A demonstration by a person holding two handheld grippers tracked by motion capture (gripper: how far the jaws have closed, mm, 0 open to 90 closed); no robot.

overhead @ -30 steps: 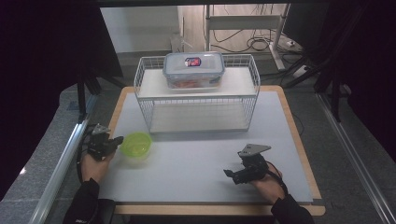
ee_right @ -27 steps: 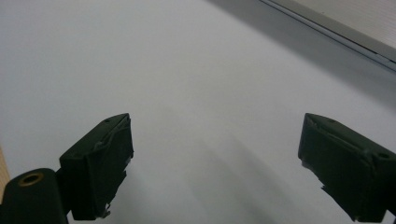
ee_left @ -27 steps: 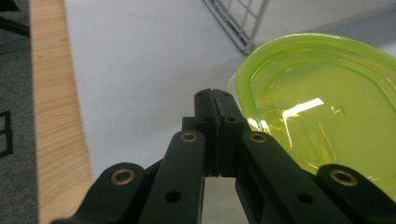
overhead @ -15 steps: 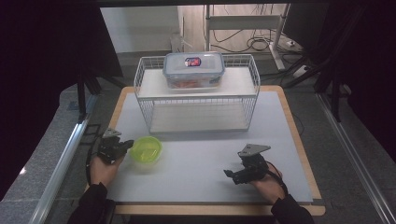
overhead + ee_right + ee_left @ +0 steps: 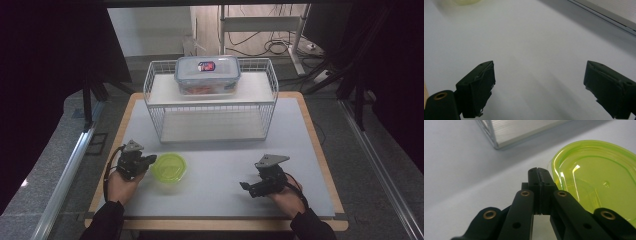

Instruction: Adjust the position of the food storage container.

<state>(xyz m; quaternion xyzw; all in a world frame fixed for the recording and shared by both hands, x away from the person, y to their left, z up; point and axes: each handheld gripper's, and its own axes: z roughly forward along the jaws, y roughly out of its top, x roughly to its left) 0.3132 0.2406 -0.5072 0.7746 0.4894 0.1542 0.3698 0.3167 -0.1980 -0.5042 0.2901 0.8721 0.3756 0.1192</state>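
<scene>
A shallow, see-through green plastic container (image 5: 169,167) sits on the white mat at the front left. My left gripper (image 5: 149,161) is at its left rim with its jaws shut. In the left gripper view the shut jaw tips (image 5: 539,171) press against the edge of the green container (image 5: 596,180); no rim shows between the pads. My right gripper (image 5: 248,189) rests low at the front right, pointing left. Its jaws stand wide open (image 5: 539,82) over bare mat with nothing between them.
A white wire rack (image 5: 150,100) stands at the back middle of the mat. On its top shelf is a clear lidded food box (image 5: 207,75) with red contents. A corner of the rack (image 5: 496,143) lies just beyond my left gripper. The wooden table edge (image 5: 125,112) frames the mat.
My left gripper has moved right and slightly toward the front, and the green container has shifted right with it. The right gripper has stayed put.
</scene>
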